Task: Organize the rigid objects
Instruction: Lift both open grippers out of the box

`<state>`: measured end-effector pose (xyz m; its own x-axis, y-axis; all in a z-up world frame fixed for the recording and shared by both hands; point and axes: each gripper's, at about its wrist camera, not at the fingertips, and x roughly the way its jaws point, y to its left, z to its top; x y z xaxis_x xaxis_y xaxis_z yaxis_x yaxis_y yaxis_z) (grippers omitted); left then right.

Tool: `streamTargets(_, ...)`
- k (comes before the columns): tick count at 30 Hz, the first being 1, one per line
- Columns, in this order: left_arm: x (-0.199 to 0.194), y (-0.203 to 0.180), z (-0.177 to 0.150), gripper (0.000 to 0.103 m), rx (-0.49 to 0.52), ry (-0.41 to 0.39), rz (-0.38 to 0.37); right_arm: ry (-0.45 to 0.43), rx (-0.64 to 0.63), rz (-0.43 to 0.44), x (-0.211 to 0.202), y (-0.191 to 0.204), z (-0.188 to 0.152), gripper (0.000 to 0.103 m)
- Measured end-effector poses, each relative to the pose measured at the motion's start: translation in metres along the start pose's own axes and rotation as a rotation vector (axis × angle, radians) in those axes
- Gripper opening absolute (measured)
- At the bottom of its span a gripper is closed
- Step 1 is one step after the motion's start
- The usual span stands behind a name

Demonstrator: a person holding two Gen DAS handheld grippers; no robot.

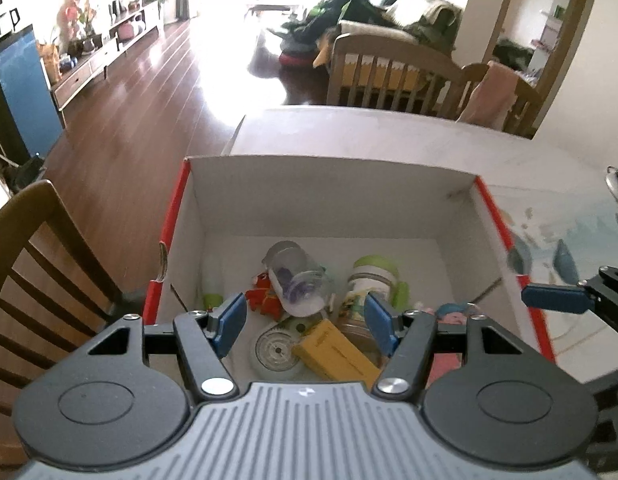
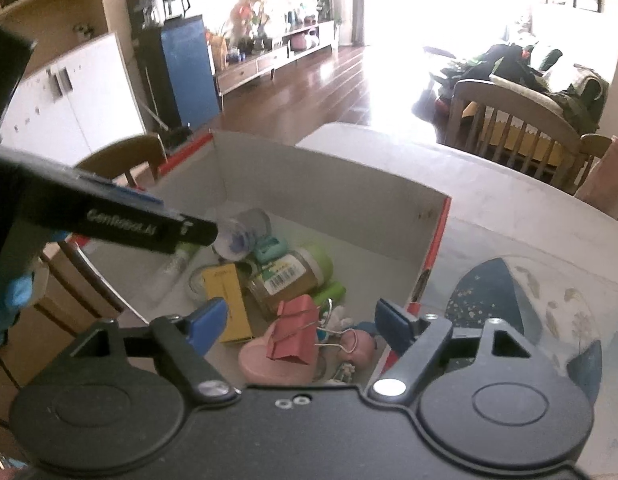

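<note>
A red-edged white cardboard box [image 1: 329, 188] stands on the table and holds several small objects: a clear plastic bottle [image 1: 297, 280], a green-lidded jar [image 1: 369, 284], a yellow box [image 1: 335, 354], a round tape roll [image 1: 275, 352]. My left gripper [image 1: 305, 322] is open and empty above the box. My right gripper [image 2: 301, 320] is open and empty over the box's near right side, above a pink binder clip [image 2: 295, 330] lying on a pink heart-shaped piece [image 2: 269, 362]. The jar [image 2: 287, 278] and yellow box [image 2: 227, 306] also show in the right wrist view.
The box [image 2: 329, 192] sits on a white table [image 1: 389, 132] with a blue patterned mat [image 2: 529, 312] to its right. A wooden chair [image 1: 33, 264] stands at the left, more chairs [image 1: 389, 72] beyond the table. The left gripper's arm [image 2: 121, 220] crosses the right wrist view.
</note>
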<state>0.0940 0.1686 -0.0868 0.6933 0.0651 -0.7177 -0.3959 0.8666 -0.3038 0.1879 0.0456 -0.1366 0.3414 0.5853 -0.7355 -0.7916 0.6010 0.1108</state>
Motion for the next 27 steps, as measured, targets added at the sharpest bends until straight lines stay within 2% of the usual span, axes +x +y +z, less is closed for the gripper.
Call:
streamTargets(9, -0.032, -0.007, -0.011, 0.066, -0.005, -0.063, -0.013, -0.106, 0.116, 0.072, -0.037, -0.013, -0.008, 0.086)
streamTargets(12, -0.042, -0.009, -0.017, 0.075, -0.002, -0.077, -0.028, -0.146, 0.132, 0.082, -0.047, -0.013, -0.013, 0.091)
streamTargets(16, -0.057, -0.013, -0.025, 0.078, 0.008, -0.100, -0.042, -0.184, 0.129, 0.086, -0.057, -0.012, -0.018, 0.097)
streamTargets(19, -0.065, -0.016, -0.030, 0.085, 0.012, -0.115, -0.043, -0.212, 0.143, 0.090, -0.063, -0.015, -0.019, 0.102)
streamTargets(23, -0.072, -0.023, -0.033, 0.090, 0.025, -0.132, -0.030, -0.236, 0.155, 0.084, -0.071, -0.015, -0.023, 0.102)
streamTargets(27, -0.080, -0.023, -0.037, 0.092, 0.001, -0.166, -0.054, -0.251, 0.178, 0.076, -0.077, -0.018, -0.028, 0.103)
